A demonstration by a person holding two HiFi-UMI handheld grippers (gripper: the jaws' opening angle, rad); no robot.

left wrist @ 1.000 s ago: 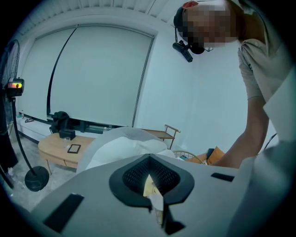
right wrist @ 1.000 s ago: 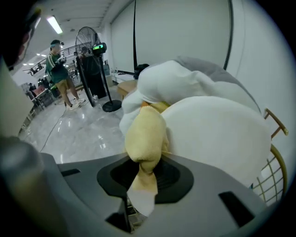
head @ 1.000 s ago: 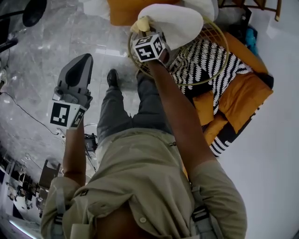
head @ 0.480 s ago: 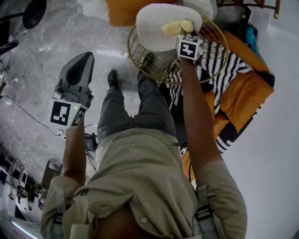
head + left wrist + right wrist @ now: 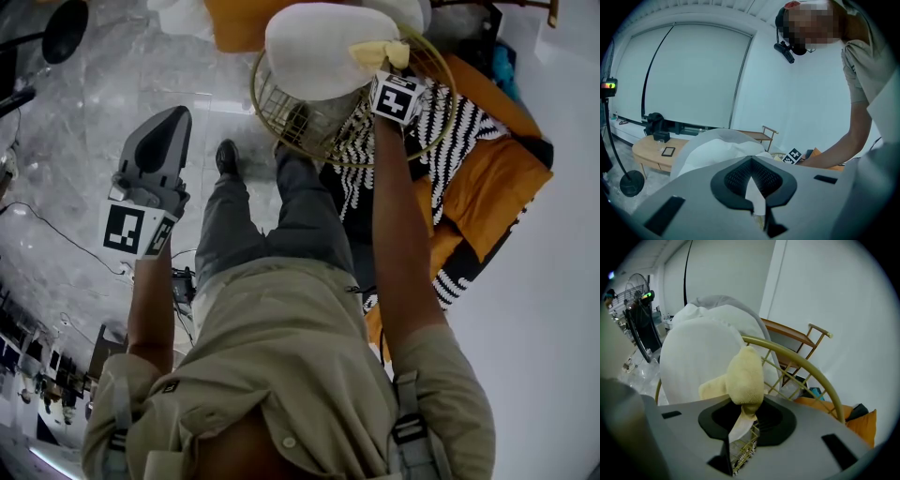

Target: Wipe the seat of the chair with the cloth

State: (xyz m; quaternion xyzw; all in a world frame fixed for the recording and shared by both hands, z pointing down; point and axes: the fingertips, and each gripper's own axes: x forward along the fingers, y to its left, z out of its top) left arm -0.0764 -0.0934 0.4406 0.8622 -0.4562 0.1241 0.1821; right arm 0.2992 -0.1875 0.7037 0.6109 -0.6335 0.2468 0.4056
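Cloth (image 5: 380,53) further right, against white cushion (image 5: 309,52)

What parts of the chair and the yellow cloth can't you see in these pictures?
- Chair seat: the white cushion covers it in the head view and the right gripper view.
- Chair legs: no view shows them.
- Cloth: its lower end disappears inside the right gripper. Whether it touches the cushion, no view settles.
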